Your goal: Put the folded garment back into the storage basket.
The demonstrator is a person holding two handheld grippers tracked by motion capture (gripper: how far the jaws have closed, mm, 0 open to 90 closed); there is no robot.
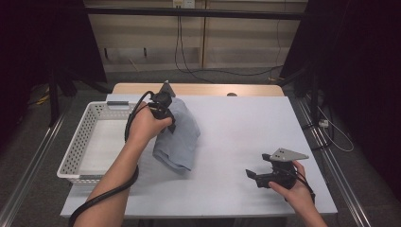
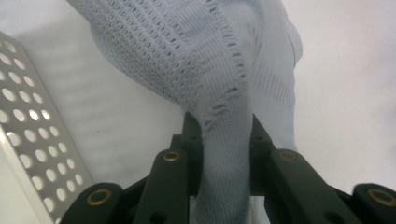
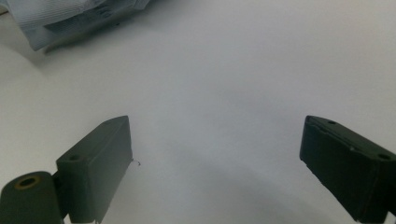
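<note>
White table fronts dim room with pale wall panels and dangling cables. Landmark: white perforated basket at table's left edge. Pale blue knitted garment lies bunched just right of basket, one fold pulled up. Left gripper clenched on that fold; left gripper view shows knit pinched between both jaws. Right gripper far right of basket, near table's front edge, jaws spread wide over bare tabletop, holding nothing.
</note>
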